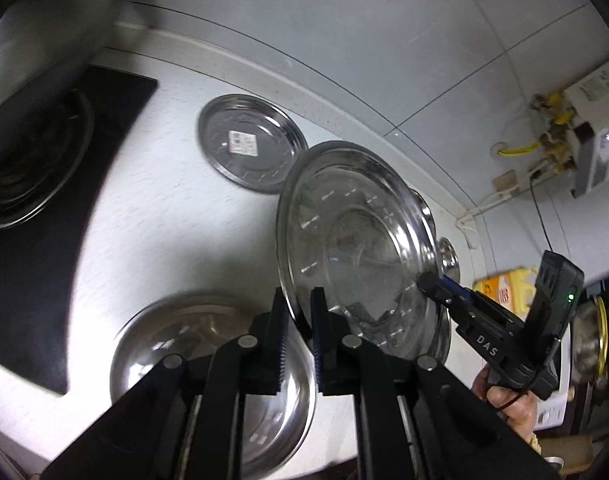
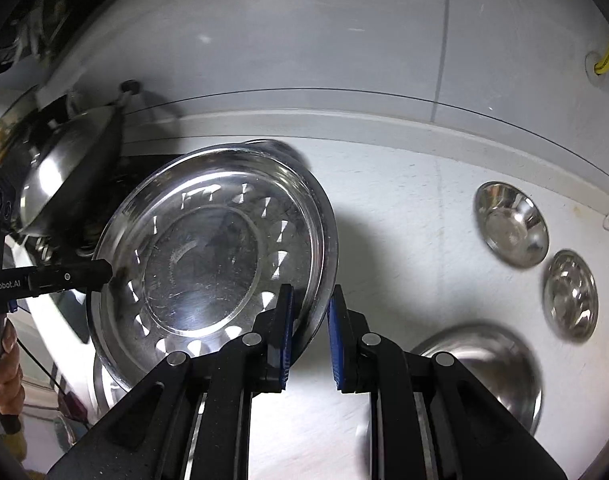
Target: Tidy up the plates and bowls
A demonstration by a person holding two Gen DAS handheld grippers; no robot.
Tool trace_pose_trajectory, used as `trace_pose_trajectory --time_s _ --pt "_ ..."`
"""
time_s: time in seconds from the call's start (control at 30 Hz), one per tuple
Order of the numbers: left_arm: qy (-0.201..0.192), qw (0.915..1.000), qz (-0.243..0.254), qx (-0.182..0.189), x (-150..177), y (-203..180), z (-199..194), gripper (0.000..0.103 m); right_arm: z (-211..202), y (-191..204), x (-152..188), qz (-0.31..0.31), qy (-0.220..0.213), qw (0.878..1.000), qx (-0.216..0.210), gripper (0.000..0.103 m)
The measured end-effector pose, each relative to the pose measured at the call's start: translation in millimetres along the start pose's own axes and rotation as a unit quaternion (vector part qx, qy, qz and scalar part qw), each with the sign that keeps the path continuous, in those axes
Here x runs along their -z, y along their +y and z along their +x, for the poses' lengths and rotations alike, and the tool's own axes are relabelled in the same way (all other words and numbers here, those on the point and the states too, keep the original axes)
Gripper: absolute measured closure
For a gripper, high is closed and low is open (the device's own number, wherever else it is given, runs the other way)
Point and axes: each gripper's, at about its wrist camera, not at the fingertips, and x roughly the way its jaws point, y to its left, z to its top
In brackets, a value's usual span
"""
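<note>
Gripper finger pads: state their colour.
Blue, ribbed pads on black fingers; clearest in the right wrist view.

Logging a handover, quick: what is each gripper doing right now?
Left gripper: shut on the rim of the steel plate, held tilted above the counter.
Right gripper: open, fingers straddling the plate's rim, not clamped.

Harsh glare, blurred edges (fisheye-warped)
</note>
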Motion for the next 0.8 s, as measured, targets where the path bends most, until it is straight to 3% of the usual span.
trace_pose_trajectory --time_s 0.17,0.4,0.6,0.8 --pt "0.019 0.9997 -0.001 0.013 43 35 -29 0.093 -10 35 35 0.004 0.004 1.000 -0.010 0.088" --pt "0.063 0.9979 -0.014 0.008 91 91 -22 0.093 18 74 89 0.005 0.055 0.998 -0.012 0.088" --pt "0.083 0.9964 -0.014 -0.015 102 110 -8 0.093 50 90 110 0.005 0.092 0.996 -0.004 0.088" --pt "0.087 0.9956 0.001 -0.034 102 115 -2 0.093 56 99 112 -0.007 0.097 0.995 0.005 0.087"
